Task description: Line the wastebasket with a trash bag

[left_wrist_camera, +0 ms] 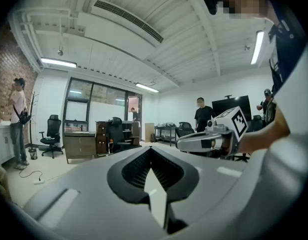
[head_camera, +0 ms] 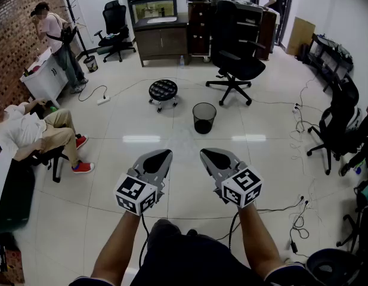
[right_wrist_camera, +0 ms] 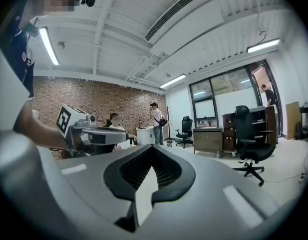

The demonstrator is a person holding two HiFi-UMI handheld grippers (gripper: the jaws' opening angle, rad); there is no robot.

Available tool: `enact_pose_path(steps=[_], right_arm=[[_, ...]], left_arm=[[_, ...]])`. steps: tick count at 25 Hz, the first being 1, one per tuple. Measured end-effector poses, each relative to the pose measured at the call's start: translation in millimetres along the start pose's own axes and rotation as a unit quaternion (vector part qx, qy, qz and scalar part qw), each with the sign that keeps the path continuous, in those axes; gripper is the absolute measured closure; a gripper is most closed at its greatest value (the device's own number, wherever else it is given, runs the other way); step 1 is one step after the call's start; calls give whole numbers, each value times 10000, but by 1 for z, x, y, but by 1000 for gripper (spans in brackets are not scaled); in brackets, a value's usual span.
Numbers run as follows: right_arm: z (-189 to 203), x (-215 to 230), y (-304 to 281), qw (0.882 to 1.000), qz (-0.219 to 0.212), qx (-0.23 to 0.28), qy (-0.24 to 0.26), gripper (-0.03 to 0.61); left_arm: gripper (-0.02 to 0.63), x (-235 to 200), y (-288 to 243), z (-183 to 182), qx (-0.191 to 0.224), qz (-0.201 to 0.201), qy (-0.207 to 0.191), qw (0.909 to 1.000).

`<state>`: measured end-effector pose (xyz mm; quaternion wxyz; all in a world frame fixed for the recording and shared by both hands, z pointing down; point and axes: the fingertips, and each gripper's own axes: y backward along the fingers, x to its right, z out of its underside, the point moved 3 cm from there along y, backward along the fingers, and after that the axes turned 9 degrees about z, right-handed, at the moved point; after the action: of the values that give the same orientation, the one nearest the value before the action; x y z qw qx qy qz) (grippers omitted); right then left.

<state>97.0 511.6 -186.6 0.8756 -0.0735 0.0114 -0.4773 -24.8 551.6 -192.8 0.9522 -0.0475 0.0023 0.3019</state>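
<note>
A black mesh wastebasket (head_camera: 204, 117) stands upright on the white tiled floor, some way ahead of both grippers. No trash bag shows in any view. My left gripper (head_camera: 162, 156) and right gripper (head_camera: 210, 155) are held side by side at waist height, pointing forward, well short of the basket. Both are shut with nothing between the jaws. In the left gripper view the closed jaws (left_wrist_camera: 153, 159) fill the lower half, with the right gripper (left_wrist_camera: 208, 141) to their right. The right gripper view shows its own closed jaws (right_wrist_camera: 152, 159) and the left gripper (right_wrist_camera: 91, 134) beside them.
A round black stool (head_camera: 163, 91) stands left of the basket and a black office chair (head_camera: 234, 64) behind it. A person sits at the left (head_camera: 28, 130); another stands by a white cabinet (head_camera: 55, 40). Cables (head_camera: 300, 121) and another chair (head_camera: 336, 127) lie to the right.
</note>
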Motion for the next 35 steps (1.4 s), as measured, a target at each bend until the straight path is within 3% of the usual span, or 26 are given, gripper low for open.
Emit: enact_pose_path(steps=[16, 24, 35], right_arm=[[0, 53, -75, 9997, 236, -106, 11, 577], [-5, 107, -146, 9983, 526, -238, 5, 577], [15, 178, -259, 9914, 1138, -630, -147, 577]], left_arm=[[601, -82, -46, 11, -5, 41, 92, 9999], [601, -166, -98, 16, -70, 244, 155, 9996], [601, -294, -153, 55, -601, 518, 229, 9966]])
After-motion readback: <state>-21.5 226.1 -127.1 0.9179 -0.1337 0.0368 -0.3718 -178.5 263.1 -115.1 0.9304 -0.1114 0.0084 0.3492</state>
